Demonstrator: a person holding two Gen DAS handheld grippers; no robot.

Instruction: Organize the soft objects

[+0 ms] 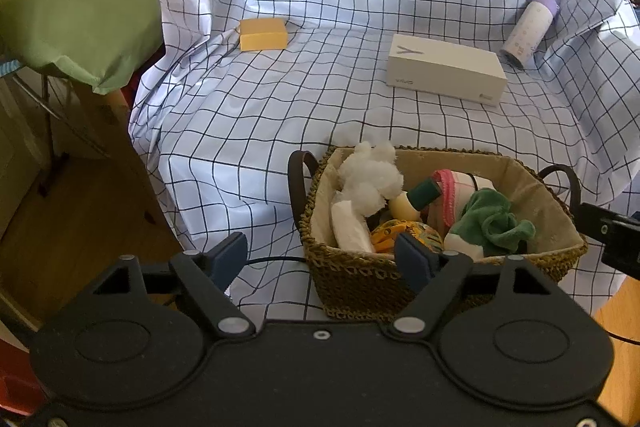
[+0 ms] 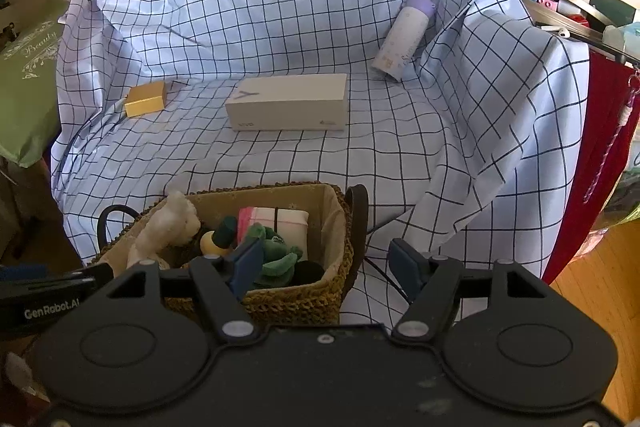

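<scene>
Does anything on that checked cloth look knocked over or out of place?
Yes, the white bottle with the purple cap lies tipped over, leaning on the rumpled checked cloth at the back right. The white box and yellow box lie flat. The soft things are piled in the woven basket.

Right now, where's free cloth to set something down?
Free: checked cloth between basket, yellow box and white box; also between white box and bottle. Crowded: basket interior.
</scene>
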